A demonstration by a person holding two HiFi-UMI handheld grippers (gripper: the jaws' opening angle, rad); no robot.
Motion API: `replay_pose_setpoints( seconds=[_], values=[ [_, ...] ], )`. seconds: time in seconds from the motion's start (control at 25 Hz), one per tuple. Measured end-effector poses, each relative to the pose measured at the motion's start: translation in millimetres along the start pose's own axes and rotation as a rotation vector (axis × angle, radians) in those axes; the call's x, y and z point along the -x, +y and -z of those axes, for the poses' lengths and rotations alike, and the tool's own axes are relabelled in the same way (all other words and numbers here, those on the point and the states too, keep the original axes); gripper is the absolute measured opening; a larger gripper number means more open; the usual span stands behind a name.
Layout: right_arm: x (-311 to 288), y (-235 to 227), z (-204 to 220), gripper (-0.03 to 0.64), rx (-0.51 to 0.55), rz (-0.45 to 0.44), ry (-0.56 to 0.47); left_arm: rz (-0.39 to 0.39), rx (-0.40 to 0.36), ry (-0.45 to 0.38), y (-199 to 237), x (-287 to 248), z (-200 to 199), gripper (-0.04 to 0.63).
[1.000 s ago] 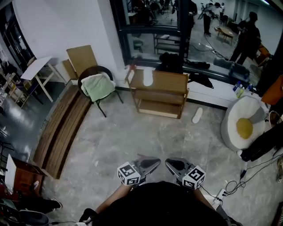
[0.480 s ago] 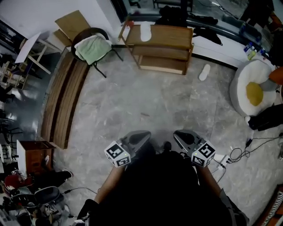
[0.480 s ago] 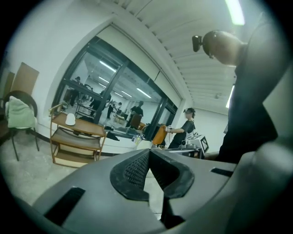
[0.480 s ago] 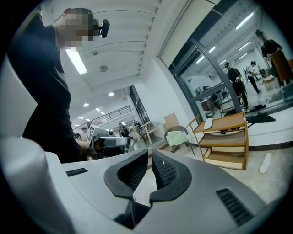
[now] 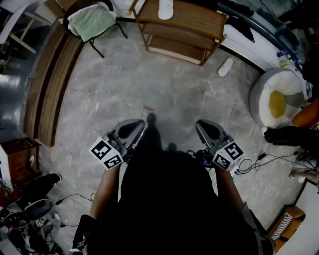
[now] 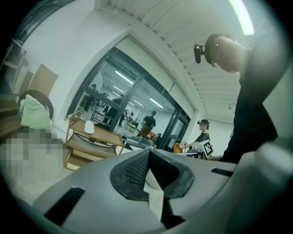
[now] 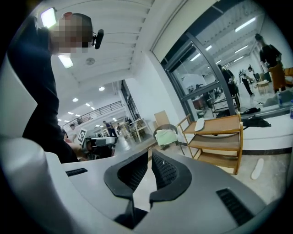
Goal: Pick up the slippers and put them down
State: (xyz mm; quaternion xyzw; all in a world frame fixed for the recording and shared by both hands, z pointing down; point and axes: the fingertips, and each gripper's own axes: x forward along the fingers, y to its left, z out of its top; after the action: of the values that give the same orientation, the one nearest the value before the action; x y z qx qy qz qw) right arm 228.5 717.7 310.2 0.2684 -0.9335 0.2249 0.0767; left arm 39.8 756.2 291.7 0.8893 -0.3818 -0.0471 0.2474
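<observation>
One white slipper (image 5: 165,9) lies on top of a wooden shelf (image 5: 199,19) at the far side of the floor. It also shows in the left gripper view (image 6: 89,128) and the right gripper view (image 7: 200,124). The other white slipper (image 5: 225,66) lies on the floor to the right of the shelf (image 7: 215,132), and shows as slipper (image 7: 257,168) low at the right. My left gripper (image 5: 139,123) and right gripper (image 5: 199,123) are held in front of the person's body, far short of both slippers. Left gripper (image 6: 149,153) and right gripper (image 7: 150,155) are both shut and hold nothing.
A chair with a green towel (image 5: 92,20) stands left of the shelf. Wooden planks (image 5: 50,79) lie along the left. A round white cushion with a yellow centre (image 5: 276,102) sits at the right, with cables (image 5: 264,159) on the floor near it. A wooden box (image 5: 17,154) is at the left.
The person has walked toward the shelf and the view has tipped down. Both grippers have come forward and spread further apart. Their jaws have stayed shut.
</observation>
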Motion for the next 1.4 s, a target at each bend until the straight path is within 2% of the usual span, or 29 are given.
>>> replay_pose_setpoints(
  seconds=[0.16, 0.28, 0.52, 0.64, 0.72, 0.84, 1.0, 1.16, 1.28, 1.4],
  values=[
    [-57, -1, -24, 0.035, 0.057, -0.047, 0.067, -0.012, 0.015, -0.052, 56, -2, -35, 0.009],
    [-98, -14, -48, 0.035, 0.069, -0.034, 0.083, -0.004, 0.016, -0.085, 95, -4, -62, 0.009],
    [-169, -36, -88, 0.035, 0.139, -0.027, 0.109, 0.011, 0.05, -0.112, 165, -8, -86, 0.009],
    [-189, -46, -108, 0.035, 0.12, -0.024, 0.094, 0.013, 0.097, -0.115, 196, -19, -94, 0.009],
    [-195, -60, -118, 0.035, 0.078, -0.018, 0.077, 0.021, 0.113, -0.115, 209, -34, -101, 0.009],
    [-208, -90, -132, 0.035, 0.035, 0.007, 0.043, 0.042, 0.097, -0.111, 223, -61, -112, 0.009],
    [-233, -127, -147, 0.035, 0.057, 0.0, 0.041, 0.037, 0.102, -0.09, 252, -98, -122, 0.009],
    [-254, -176, -171, 0.035, 0.028, -0.017, 0.022, 0.01, 0.099, -0.099, 278, -149, -150, 0.009],
    [-267, -211, -196, 0.035, 0.063, -0.045, 0.028, 0.01, 0.073, -0.104, 292, -189, -181, 0.009],
    [-283, -246, -224, 0.035, 0.069, -0.076, 0.015, 0.002, 0.033, -0.065, 308, -231, -204, 0.009]
  ],
)
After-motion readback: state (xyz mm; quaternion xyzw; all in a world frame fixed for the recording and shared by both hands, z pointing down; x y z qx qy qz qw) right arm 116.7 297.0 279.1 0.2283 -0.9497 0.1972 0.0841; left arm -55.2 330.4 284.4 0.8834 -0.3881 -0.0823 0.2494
